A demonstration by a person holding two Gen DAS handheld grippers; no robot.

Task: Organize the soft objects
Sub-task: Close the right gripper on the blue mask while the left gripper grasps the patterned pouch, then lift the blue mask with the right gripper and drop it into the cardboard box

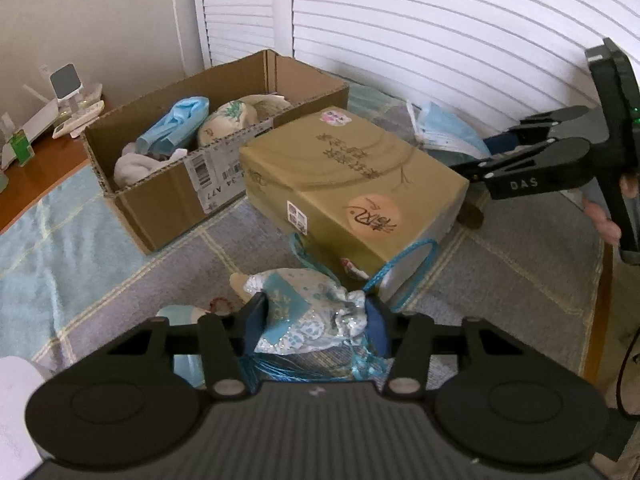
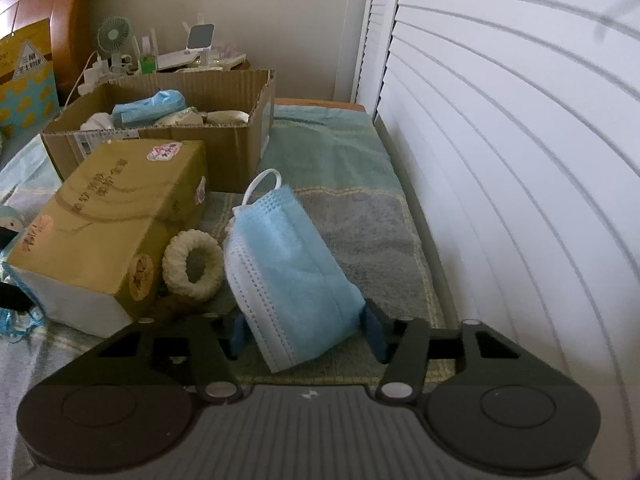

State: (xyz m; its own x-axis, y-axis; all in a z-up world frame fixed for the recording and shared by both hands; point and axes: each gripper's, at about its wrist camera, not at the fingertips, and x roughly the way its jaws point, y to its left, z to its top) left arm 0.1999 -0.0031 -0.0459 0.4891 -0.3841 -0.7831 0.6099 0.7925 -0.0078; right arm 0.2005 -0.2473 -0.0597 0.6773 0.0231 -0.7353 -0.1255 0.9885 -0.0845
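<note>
A blue-and-white patterned pouch [image 1: 308, 316] with blue tassel cords lies on the bed blanket [image 1: 140, 280], and my left gripper [image 1: 316, 324] is shut on it, both blue pads against its sides. In the right wrist view a light blue face mask [image 2: 288, 264] stands bulged between the pads of my right gripper [image 2: 306, 332], which is shut on it. From the left wrist view the right gripper [image 1: 480, 156] reaches in behind a closed tan box, at the mask [image 1: 444, 128]. An open cardboard box [image 1: 168, 184] holds blue and white soft items.
The closed tan box [image 2: 108, 216] lies between the two grippers, with a fluffy white ring [image 2: 176, 268] beside it. White louvred doors [image 2: 500, 160] run along the right. A wooden bedside table [image 1: 40, 164] with small devices stands beyond the open box [image 2: 224, 140].
</note>
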